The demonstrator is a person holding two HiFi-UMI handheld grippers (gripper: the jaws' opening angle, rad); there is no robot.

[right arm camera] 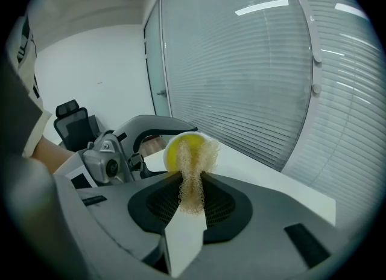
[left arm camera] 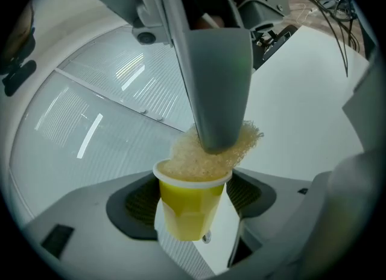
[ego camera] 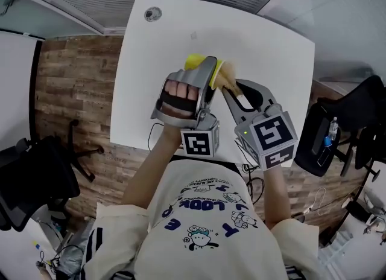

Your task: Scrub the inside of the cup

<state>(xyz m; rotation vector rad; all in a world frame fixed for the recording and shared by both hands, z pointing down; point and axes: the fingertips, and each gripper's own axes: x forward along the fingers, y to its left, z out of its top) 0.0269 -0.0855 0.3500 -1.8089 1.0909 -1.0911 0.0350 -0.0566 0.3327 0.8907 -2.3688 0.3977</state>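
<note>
Left hand-held gripper (left arm camera: 193, 199) around cup (left arm camera: 189, 212)

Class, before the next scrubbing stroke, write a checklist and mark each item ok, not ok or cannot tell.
1. The left gripper clamps the yellow cup in its jaws: ok.
2. The right gripper clamps the sponge in its jaws: ok.
3. The sponge sits in the cup's mouth: ok.
4. The sponge reaches the cup's bottom: cannot tell.
5. The cup is over the white table: ok.
</note>
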